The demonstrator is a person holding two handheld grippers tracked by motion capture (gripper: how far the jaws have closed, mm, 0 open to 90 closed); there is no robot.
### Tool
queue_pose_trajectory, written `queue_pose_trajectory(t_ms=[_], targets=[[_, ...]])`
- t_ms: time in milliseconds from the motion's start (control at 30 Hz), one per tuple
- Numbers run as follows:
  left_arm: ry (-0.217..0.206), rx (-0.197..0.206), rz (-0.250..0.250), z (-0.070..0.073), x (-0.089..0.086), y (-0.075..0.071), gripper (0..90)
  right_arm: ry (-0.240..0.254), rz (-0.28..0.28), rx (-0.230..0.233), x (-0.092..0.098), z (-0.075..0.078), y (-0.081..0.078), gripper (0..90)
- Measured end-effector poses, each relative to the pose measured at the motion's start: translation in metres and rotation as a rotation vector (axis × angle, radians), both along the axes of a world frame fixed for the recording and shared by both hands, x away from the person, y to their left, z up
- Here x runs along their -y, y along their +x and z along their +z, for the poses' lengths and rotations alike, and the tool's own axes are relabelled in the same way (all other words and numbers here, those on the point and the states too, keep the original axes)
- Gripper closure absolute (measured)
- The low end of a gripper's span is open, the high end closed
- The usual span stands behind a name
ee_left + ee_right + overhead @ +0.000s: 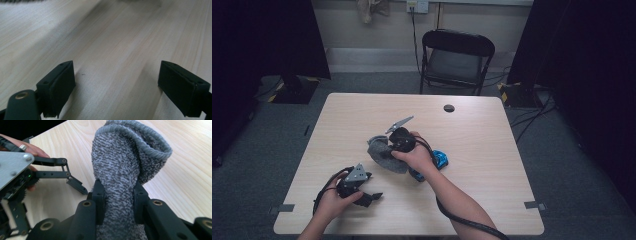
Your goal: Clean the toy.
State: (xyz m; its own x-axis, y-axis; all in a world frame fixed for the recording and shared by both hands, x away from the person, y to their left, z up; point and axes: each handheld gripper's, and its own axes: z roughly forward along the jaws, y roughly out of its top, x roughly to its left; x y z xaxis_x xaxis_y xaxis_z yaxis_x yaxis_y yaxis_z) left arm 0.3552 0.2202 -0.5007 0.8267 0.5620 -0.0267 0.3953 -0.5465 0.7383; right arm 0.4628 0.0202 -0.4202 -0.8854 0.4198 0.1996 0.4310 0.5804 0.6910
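We have the grey sock (130, 167) pinched in our right gripper (117, 195), jaws clamped on its middle, cuff end rising away from us above the table (492, 125); our left gripper (117, 87) rests near the front edge with jaws wide apart and nothing between them; the sock lies up and to its right, its open cuff the nearer end for that free tool
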Motion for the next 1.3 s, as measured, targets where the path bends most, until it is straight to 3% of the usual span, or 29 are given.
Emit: queue_pose_trajectory(t_ms=[433,833,1067,1167,1300], targets=[[0.005,0.004,-0.003,0.000,0.000,0.000,13.5,-0.033,-0.037,0.002,-0.031,-0.024,0.005,70.8],[0.000,0.000,-0.002,0.000,0.000,0.000,13.5,-0.072,-0.006,0.034,-0.057,-0.042,0.010,67.7],[0.011,0.006,-0.007,0.000,0.000,0.000,13.5,-0.067,-0.022,0.046,-0.051,-0.039,0.007,46.6],[0.012,0.006,-0.007,0.000,0.000,0.000,13.5,-0.018,-0.030,0.056,-0.038,-0.030,0.005,36.8],[0.013,0.006,-0.006,0.000,0.000,0.000,13.5,0.000,-0.033,0.070,-0.023,-0.017,-0.001,34.3]])
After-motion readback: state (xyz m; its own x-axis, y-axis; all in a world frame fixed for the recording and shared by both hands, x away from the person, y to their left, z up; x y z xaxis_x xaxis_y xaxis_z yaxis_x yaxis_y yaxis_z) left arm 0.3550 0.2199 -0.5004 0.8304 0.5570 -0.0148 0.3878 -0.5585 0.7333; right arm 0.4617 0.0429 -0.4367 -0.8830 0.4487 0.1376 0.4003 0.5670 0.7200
